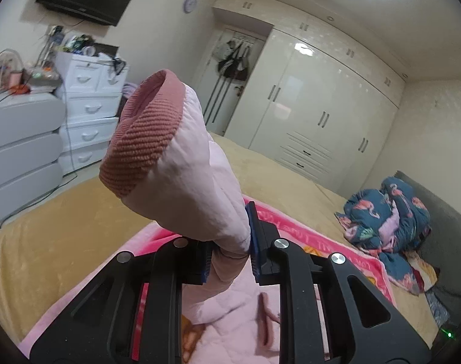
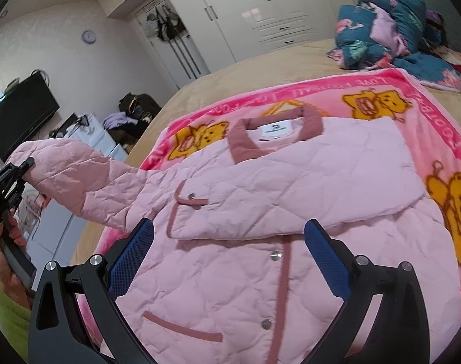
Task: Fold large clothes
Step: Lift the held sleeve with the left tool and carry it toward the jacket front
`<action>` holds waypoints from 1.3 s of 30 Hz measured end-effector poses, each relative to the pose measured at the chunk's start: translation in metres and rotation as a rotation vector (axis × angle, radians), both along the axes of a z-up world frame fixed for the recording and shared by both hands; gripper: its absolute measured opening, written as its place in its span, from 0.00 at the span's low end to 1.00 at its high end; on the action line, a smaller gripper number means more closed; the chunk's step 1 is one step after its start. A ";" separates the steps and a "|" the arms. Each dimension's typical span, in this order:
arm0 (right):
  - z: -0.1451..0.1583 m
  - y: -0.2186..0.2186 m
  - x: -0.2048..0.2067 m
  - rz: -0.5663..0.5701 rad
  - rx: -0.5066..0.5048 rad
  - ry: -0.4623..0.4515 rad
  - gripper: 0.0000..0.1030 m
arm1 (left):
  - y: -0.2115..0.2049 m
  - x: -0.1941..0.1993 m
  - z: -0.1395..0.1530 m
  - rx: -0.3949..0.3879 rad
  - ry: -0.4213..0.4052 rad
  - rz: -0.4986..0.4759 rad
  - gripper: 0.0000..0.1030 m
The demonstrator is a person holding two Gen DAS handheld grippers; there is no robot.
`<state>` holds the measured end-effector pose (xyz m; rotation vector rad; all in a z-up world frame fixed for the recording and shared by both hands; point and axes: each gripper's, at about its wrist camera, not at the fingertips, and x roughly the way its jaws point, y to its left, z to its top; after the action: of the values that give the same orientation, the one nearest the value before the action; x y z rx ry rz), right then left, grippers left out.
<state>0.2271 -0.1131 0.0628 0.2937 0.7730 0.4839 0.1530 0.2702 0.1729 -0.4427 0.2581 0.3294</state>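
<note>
Pink quilted jacket [image 2: 260,212] on a bear-print blanket [image 2: 442,139], one sleeve [image 1: 197,188] lifted by the left gripper [image 1: 229,254].

The jacket's lower hem runs out of the right wrist view at the bottom, and its far sleeve is folded across the chest, so the front beneath it is hidden. From the left wrist camera the raised sleeve blocks the middle of the room, and its ribbed dusty-pink cuff [image 1: 142,148] points up toward the lens. The left gripper's blue pads are pinched tight on that sleeve just below the cuff, holding it off the bed [image 1: 63,230]. The right gripper [image 2: 229,257] hovers over the jacket's buttoned front, fingers spread wide and gripping nothing. A flamingo-print quilt [image 2: 382,24] lies bunched near the headboard, well apart from the jacket.
</note>
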 end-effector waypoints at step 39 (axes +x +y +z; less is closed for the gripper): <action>-0.014 -0.154 -0.005 -0.223 0.193 0.003 0.96 | -0.226 0.105 -0.010 0.239 0.128 -0.422 0.07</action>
<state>0.2223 -0.2673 0.0491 0.5545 0.6880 0.3478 0.2581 0.0437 0.1627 -0.1244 0.4229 -0.0268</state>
